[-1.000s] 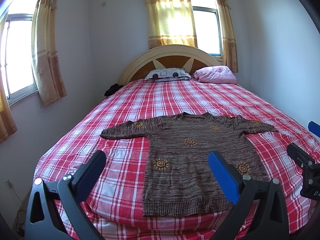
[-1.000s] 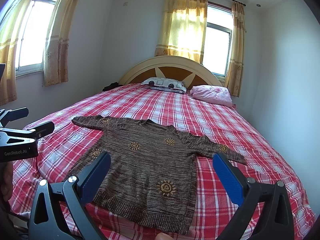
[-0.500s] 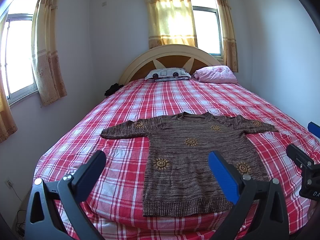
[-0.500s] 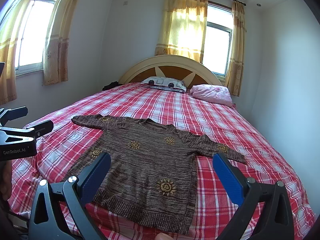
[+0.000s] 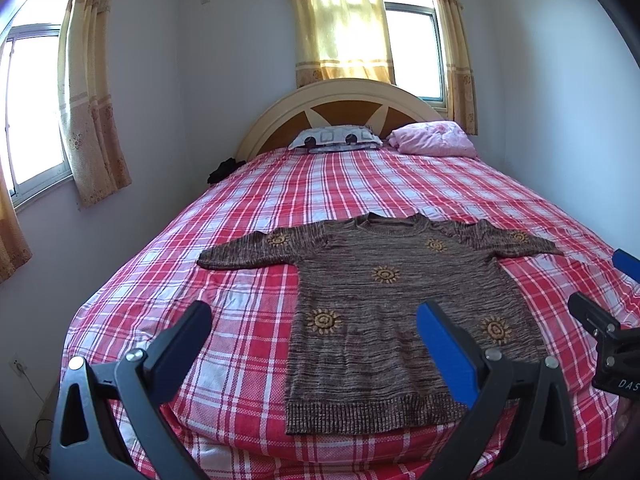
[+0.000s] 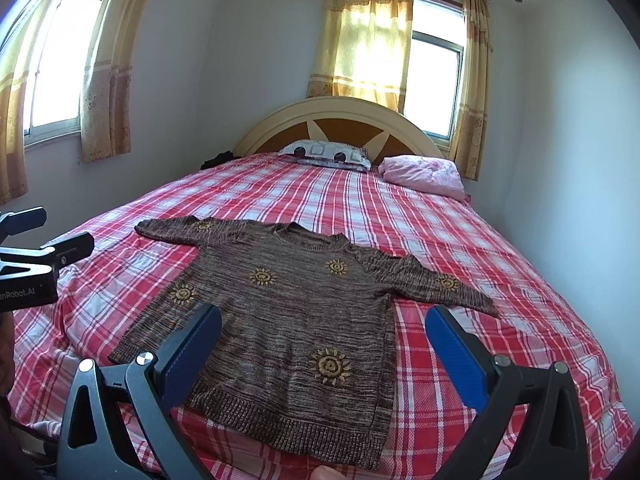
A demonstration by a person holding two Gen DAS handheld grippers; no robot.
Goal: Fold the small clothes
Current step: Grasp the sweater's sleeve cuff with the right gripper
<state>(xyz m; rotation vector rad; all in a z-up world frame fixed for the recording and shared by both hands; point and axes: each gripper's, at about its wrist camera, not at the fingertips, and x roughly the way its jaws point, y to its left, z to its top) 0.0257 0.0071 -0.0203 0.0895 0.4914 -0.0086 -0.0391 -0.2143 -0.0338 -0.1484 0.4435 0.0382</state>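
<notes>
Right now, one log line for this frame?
stage: pre-fold | sweater: flat on bed, unfolded | left gripper: open, empty | right gripper: open, empty

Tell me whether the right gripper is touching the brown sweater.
Apart. In the right wrist view the right gripper hovers above the brown sweater, jaws wide open and holding nothing; the sweater lies flat and undisturbed on the plaid bedspread.

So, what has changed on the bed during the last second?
Nothing visibly changed. The sweater lies flat and unfolded on the bed, and both claws, left and right, remain open above its near edge, holding nothing.
</notes>
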